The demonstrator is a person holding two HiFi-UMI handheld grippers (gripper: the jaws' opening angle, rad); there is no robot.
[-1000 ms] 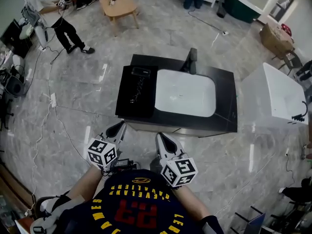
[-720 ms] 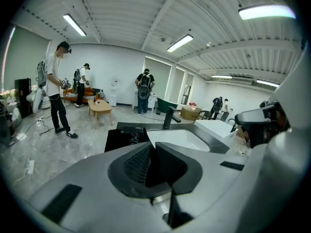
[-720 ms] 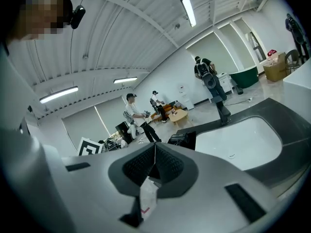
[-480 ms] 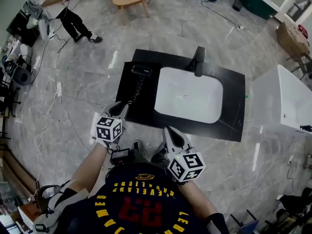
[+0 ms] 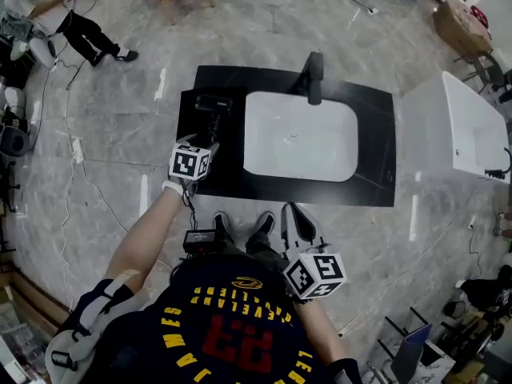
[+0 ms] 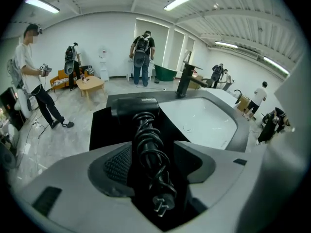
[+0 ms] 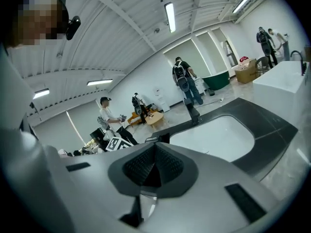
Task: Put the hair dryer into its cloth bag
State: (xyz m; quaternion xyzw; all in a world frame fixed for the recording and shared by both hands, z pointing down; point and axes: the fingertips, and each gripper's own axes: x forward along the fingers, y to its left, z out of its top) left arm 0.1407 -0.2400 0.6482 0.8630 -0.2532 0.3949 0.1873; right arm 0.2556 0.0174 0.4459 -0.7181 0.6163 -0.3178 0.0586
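So the left gripper is opening its jaws right now. They're standing wide on either side of the hair dryer, and the pads aren't pressing on it. In the left gripper view, the handle is running straight down the gap between the jaws. The cord is wound round the handle and the plug is sitting at the near end.

A second ago this gripper was closed and hanging down by the person's body, short of the table. Now it's reaching out and tilting down over the black left end of the table, right above the dryer. The dryer itself is lying flat where it was before. It's just left of the white sink, with its head pointing away from the person.

The right gripper is keeping its jaws pressed together with nothing between them. It's still hanging back near the person's torso, short of the table edge, and aiming roughly toward the sink. It's barely shifting compared to the left one.

The black faucet is standing behind the sink. Further out, a few people are standing around the room.
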